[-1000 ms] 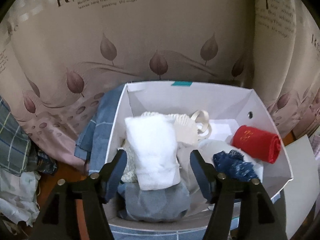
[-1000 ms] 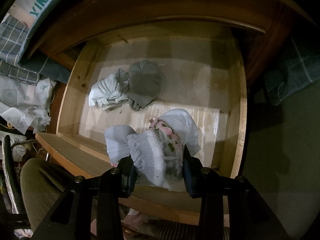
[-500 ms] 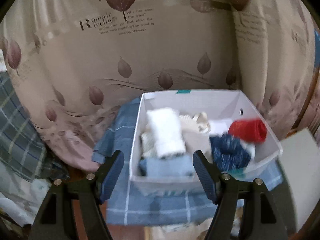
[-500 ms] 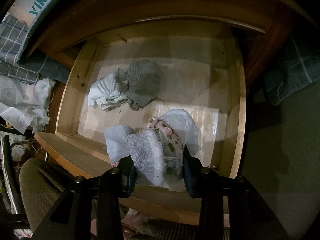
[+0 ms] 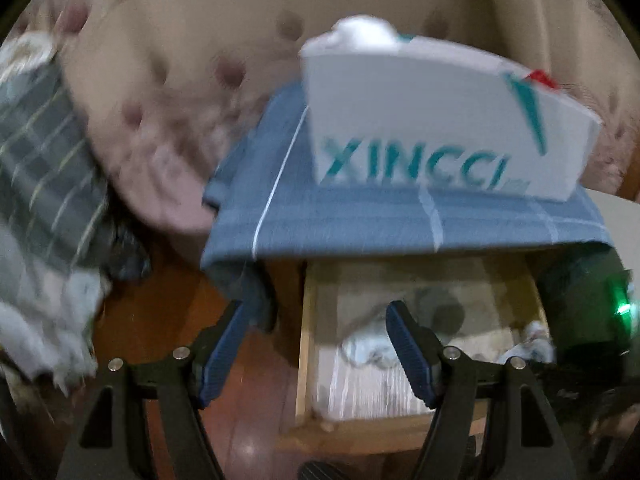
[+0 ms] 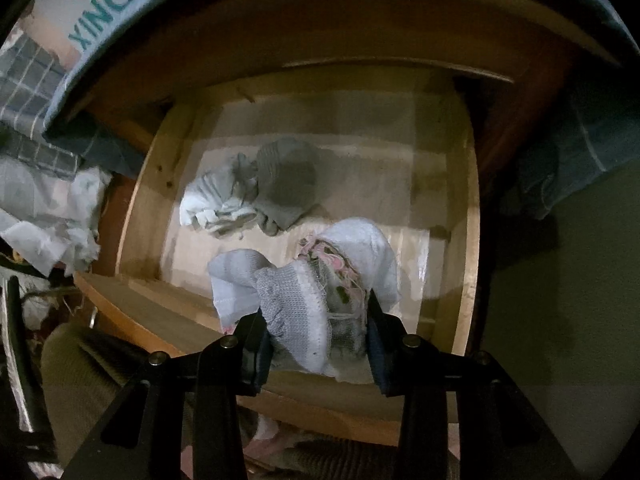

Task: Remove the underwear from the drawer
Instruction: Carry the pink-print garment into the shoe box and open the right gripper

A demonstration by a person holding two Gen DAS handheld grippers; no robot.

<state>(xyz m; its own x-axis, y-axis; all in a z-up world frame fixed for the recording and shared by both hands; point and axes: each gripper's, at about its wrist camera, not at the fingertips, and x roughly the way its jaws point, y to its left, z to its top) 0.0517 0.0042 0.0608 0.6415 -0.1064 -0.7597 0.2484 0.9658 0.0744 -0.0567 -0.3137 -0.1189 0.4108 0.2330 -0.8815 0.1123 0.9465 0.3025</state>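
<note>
The wooden drawer (image 6: 466,216) stands open; it also shows in the left wrist view (image 5: 304,336). My right gripper (image 6: 318,344) is shut on a bundle of underwear (image 6: 316,280), white and grey with a pink patterned piece, held just above the drawer's front part. A white garment (image 6: 216,204) and a grey garment (image 6: 286,184) lie further back in the drawer. My left gripper (image 5: 314,344) is open and empty above the drawer's left front corner; the white garment (image 5: 370,346) lies near its right finger.
A white box (image 5: 432,120) with teal lettering, holding folded clothes, stands on a blue checked cloth (image 5: 360,220) above the drawer. Plaid and white fabrics (image 5: 40,240) pile at the left. The box edge (image 6: 108,20) shows at the upper left of the right wrist view.
My left gripper has swung back and down from over the box to above the open drawer, still open. My right gripper holds the same bundle, nearly unmoved.
</note>
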